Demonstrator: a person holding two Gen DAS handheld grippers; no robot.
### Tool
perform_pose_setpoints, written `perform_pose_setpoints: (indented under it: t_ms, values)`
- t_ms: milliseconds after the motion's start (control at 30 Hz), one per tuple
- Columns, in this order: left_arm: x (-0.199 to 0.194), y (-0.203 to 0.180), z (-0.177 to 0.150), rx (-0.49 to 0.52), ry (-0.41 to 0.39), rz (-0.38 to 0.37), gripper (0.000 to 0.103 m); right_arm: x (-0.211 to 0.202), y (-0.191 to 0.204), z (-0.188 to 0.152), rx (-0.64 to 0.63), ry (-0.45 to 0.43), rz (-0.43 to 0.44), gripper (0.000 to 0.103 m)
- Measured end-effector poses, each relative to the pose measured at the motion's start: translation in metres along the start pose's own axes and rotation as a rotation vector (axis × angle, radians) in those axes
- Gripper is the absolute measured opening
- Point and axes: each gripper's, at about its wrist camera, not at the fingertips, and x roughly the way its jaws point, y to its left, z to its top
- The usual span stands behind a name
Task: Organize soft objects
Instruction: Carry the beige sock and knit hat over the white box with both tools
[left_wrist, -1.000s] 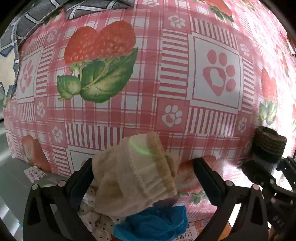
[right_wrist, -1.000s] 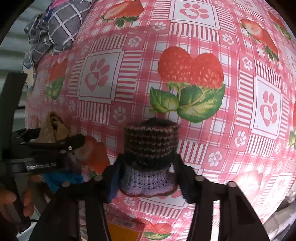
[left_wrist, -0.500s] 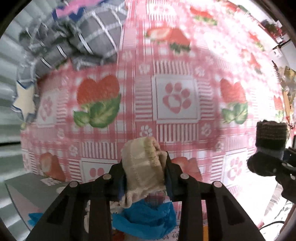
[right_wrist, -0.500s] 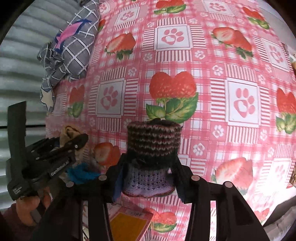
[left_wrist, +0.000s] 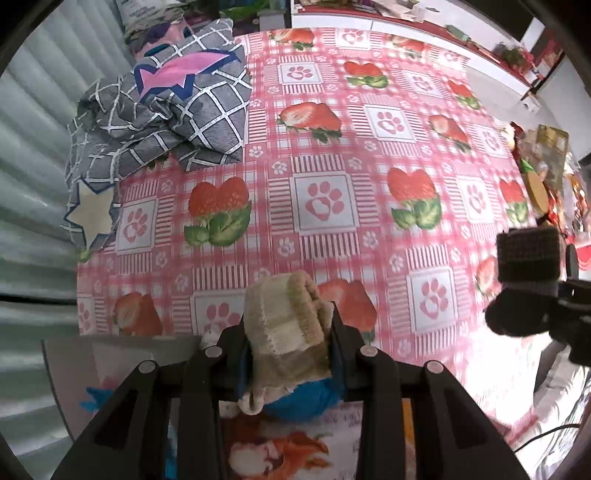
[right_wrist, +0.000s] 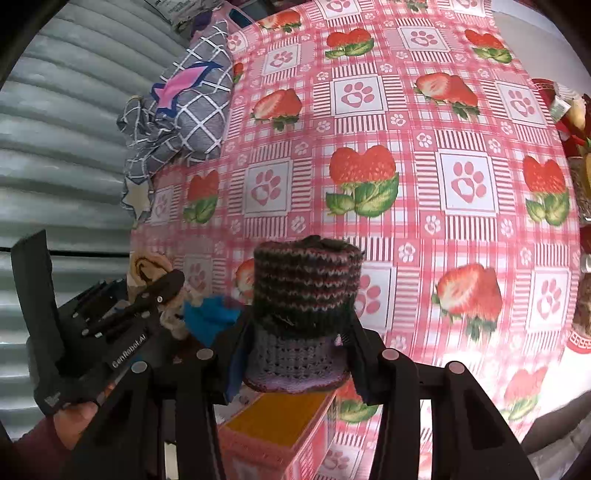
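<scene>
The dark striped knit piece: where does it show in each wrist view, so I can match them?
Left wrist: dark striped knit piece at the far right edge, mid-height, in the right gripper.
Right wrist: bottom centre, between that gripper's fingers.
Shared landmark: grey checked blanket, upper left in both.

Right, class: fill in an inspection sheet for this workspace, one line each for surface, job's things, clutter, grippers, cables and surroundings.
Surface: pink checked tablecloth printed with strawberries and paw prints, lying flat.
Job's things: beige knitted sock and dark striped knitted sock, both lifted clear of the cloth; blue fabric lies under the beige one.
Clutter: crumpled grey checked blanket at the far left corner; orange-topped box near the front edge; packaged goods at the right edge.
Grippers: left gripper shut on the beige sock; right gripper shut on the striped sock.
Cables: thin dark cable, lower right.
Surroundings: corrugated grey wall on the left.
</scene>
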Motion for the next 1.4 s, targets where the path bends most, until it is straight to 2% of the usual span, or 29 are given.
perform_pose_setpoints:
  t_ms: [200, 600, 867, 1067, 1400]
  values:
    - [-0.033, -0.002, -0.036, 0.019, -0.023, -0.034, 0.037, -0.018, 0.015, -0.029, -0.002, -0.02, -0.01, 0.048]
    - [-0.07, 0.0, -0.106, 0.08, -0.028, -0.073, 0.038, -0.043, 0.038, -0.096, 0.021, -0.052, -0.046, 0.048]
    - [-0.09, 0.013, -0.142, 0.097, -0.04, -0.101, 0.038, -0.058, 0.054, -0.135, 0.036, -0.074, -0.077, 0.048]
    - [-0.102, 0.034, -0.159, 0.056, -0.062, -0.108, 0.038, -0.06, 0.071, -0.16, 0.029, -0.073, -0.096, 0.048]
    - [-0.112, 0.101, -0.189, -0.116, -0.091, -0.097, 0.038, -0.048, 0.12, -0.183, -0.061, -0.045, -0.103, 0.048]
